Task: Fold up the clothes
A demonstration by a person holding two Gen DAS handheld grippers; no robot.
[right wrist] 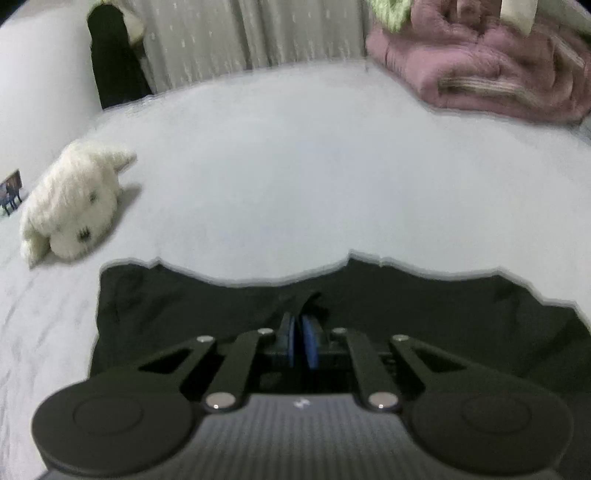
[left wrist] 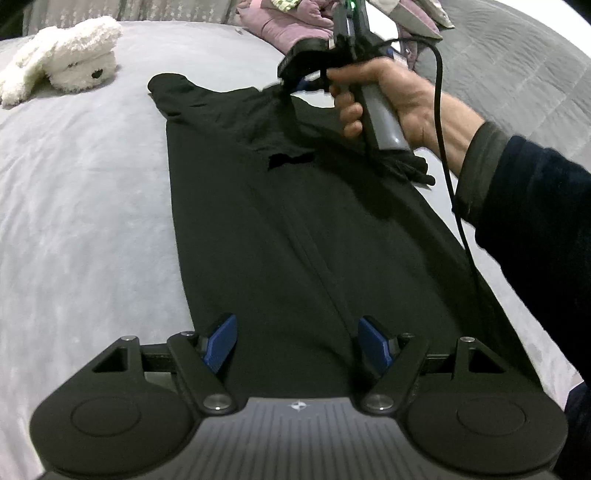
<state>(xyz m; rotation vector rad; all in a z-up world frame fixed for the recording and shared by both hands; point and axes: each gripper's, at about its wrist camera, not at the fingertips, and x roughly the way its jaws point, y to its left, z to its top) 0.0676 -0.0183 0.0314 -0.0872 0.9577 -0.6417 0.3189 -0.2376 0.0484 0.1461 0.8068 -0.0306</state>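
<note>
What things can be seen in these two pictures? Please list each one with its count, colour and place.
black garment: one, black, spread flat along the grey bed, far end lifted
bed cover: one, light grey, under everything
plush toy dog: one, white, lying on the bed left of the garment
pile of clothes: one, mostly pink, at the far right of the bed
curtain: one, pale, behind the bed
small picture: one, at the far left edge
left tool: one, black with blue pads, open above the garment's near end
right tool: one, shut on a fold of the black garment
person's hand: one, holding the right tool, dark sleeve
</note>
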